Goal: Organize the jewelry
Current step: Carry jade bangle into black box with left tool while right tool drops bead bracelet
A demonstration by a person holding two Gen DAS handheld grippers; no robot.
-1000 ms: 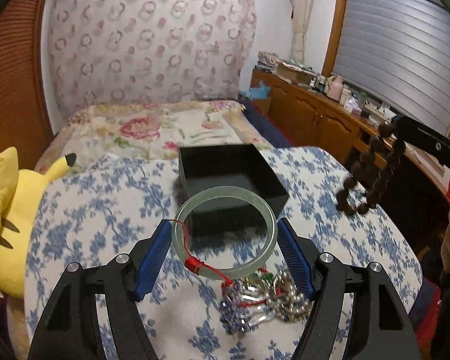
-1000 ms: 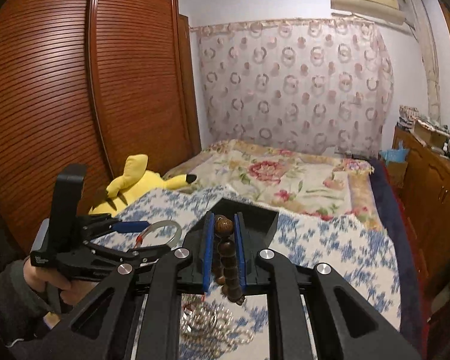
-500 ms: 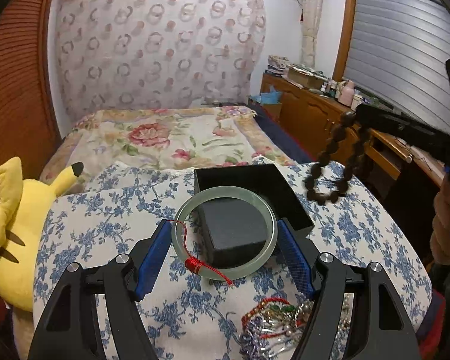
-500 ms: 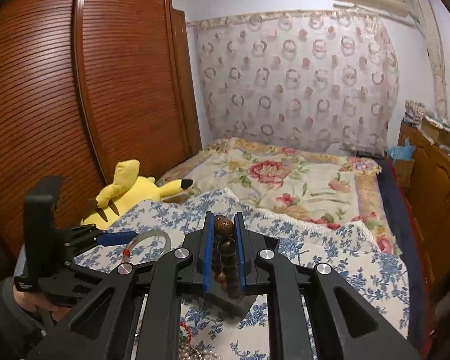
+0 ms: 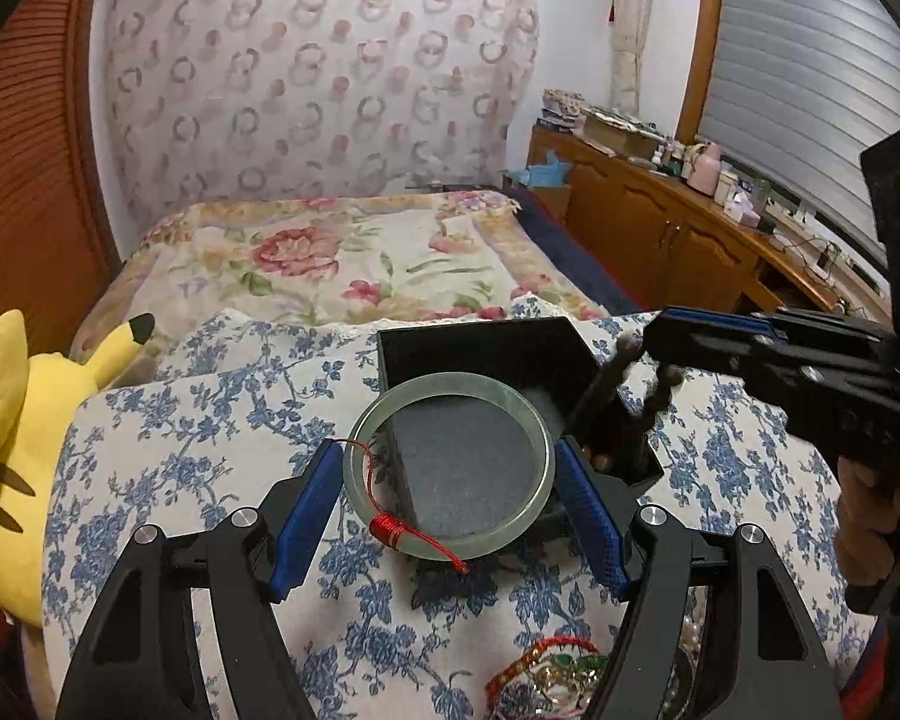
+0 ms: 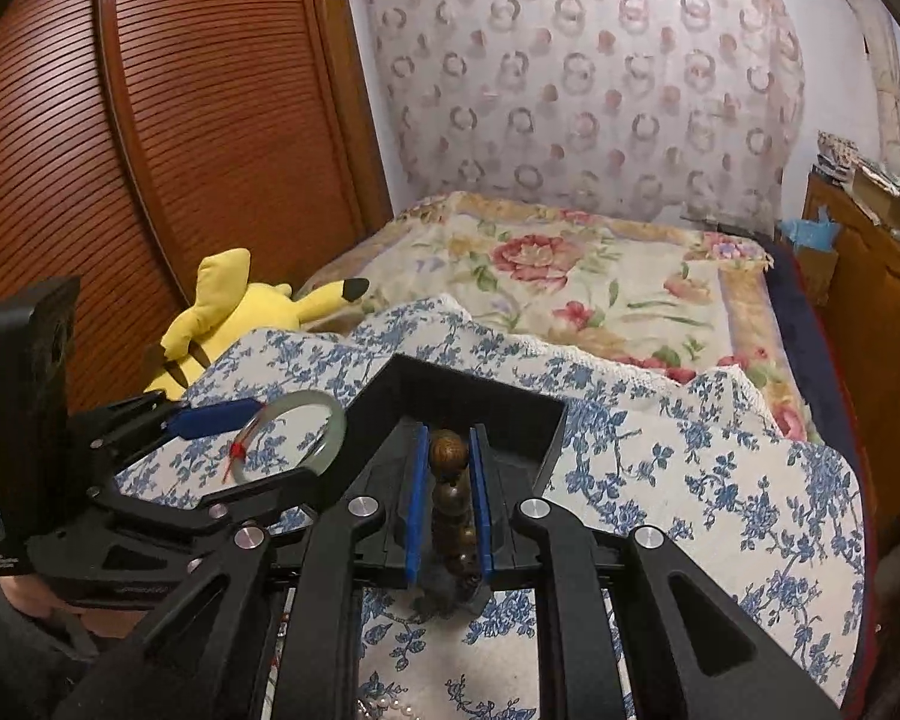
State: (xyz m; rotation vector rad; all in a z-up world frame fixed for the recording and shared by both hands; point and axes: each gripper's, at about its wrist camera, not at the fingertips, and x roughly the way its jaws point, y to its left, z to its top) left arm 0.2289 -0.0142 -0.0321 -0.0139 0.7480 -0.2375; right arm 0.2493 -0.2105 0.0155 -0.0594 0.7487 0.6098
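Left claw (image 5: 450, 495) pinching jade bangle (image 5: 448, 464) above black box (image 5: 498, 396) — right claw (image 6: 448, 504) pinching wooden bead bracelet (image 6: 450, 492), beads dangling into box.

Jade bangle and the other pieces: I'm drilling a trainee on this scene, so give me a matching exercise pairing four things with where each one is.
Things:
1. jade bangle
2. wooden bead bracelet
3. black box
4. Pikachu plush

Places:
A. at the far left edge of the bed
B. held across its width by the left gripper
C. open on the blue floral cloth
D. pinched in the right gripper, hanging into the box

Pairs: 1-B, 2-D, 3-C, 4-A
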